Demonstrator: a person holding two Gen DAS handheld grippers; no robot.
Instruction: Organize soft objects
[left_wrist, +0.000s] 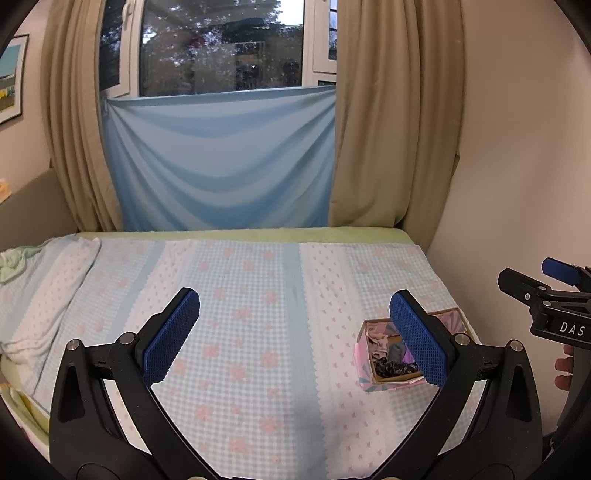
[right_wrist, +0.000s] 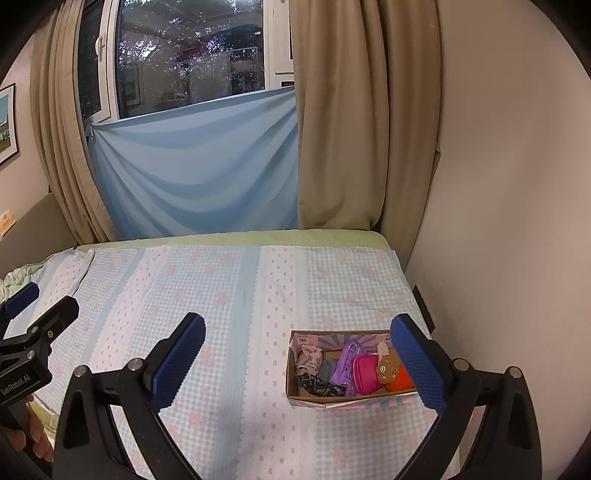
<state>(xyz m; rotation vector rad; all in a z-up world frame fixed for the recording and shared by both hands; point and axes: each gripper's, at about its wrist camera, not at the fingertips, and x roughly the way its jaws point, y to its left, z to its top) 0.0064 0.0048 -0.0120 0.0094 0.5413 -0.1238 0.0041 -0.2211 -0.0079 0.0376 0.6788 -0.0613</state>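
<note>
Both grippers are being held spread wide and empty above the bed: the left gripper (left_wrist: 295, 339) with its blue padded fingers (left_wrist: 171, 334) far apart, the right gripper (right_wrist: 299, 363) likewise, nothing being pinched by either. They are being kept clear of the small open cardboard box with pink and blue paper wrapping (right_wrist: 314, 400), which is lying near the right edge of the bed, close to the wall.

Inside it the soft objects are being kept together: a pale crumpled cloth (right_wrist: 308, 360), a dark patterned fabric piece (right_wrist: 319, 387), a purple fabric item (right_wrist: 347, 365), a magenta pouch (right_wrist: 365, 373) and a brown and orange plush toy (right_wrist: 393, 373), all packed touching one another. Judging by this, the sorting is probably near its end or not yet begun.

Around the box, the blue-and-white checked bedspread with pink flowers (left_wrist: 240, 302) is lying flat, rumpled only toward the left edge. Beyond the far edge, a light blue sheet (left_wrist: 221, 162) is hanging between beige curtains (left_wrist: 391, 129). Nothing is standing in the way of the box, though the wall is leaving little room on its right side.
</note>
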